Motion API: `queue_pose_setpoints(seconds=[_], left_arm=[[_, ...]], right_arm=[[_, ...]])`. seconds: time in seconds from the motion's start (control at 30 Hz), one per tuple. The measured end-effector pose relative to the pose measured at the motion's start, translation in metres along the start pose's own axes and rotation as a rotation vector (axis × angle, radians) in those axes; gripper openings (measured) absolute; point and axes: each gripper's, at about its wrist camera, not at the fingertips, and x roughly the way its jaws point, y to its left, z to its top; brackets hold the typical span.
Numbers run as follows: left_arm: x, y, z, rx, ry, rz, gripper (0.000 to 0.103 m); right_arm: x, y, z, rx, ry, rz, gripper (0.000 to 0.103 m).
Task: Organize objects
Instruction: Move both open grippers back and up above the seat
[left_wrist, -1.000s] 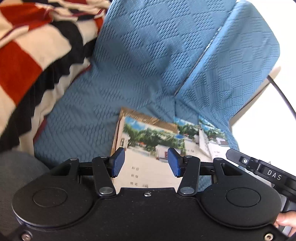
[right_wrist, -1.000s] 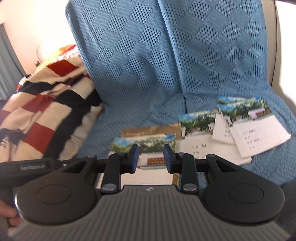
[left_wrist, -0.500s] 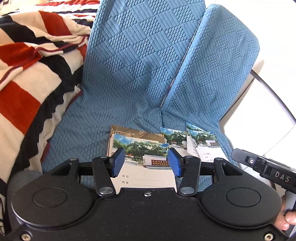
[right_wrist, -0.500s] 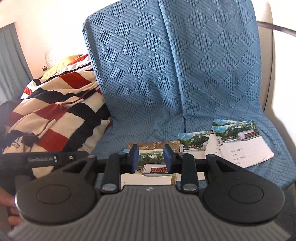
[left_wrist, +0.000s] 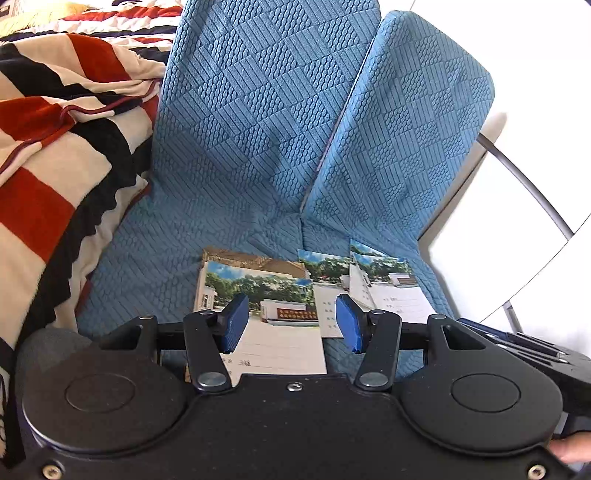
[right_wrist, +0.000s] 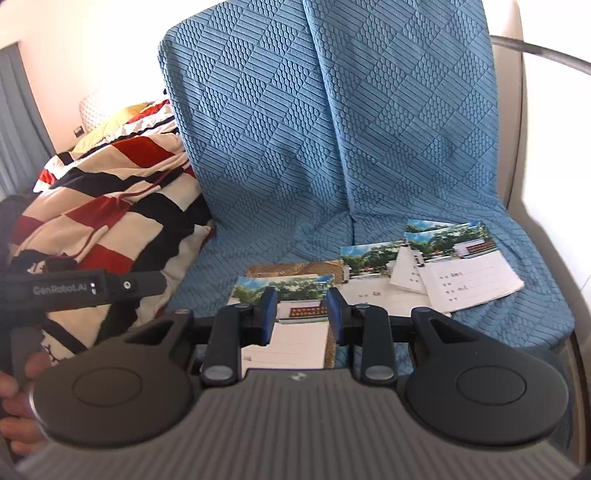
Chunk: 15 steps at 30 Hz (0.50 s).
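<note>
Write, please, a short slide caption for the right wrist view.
Right gripper, jaws apart and empty, above exercise books scattered on a blue-covered chair seat, beside a striped blanket.

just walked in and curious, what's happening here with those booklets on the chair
A person is holding a pair of tongs in each hand above a chair draped in a blue cover. Several thin notebooks lie on the seat: one stack nearer the striped blanket, and a looser, overlapping spread towards the other side. The left tongs and right tongs are both open and hold nothing; neither touches a notebook. The notebooks are not yet gathered into a single pile.
</note>
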Motion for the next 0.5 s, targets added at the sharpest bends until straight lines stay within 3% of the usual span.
queue_pose_setpoints(seconds=[0.5], left_arm=[[-0.005,-0.016,-0.003,0.008,-0.008,0.002,0.05]], right_arm=[[-0.011,-0.007,-0.003,0.007,-0.021,-0.003,0.033]])
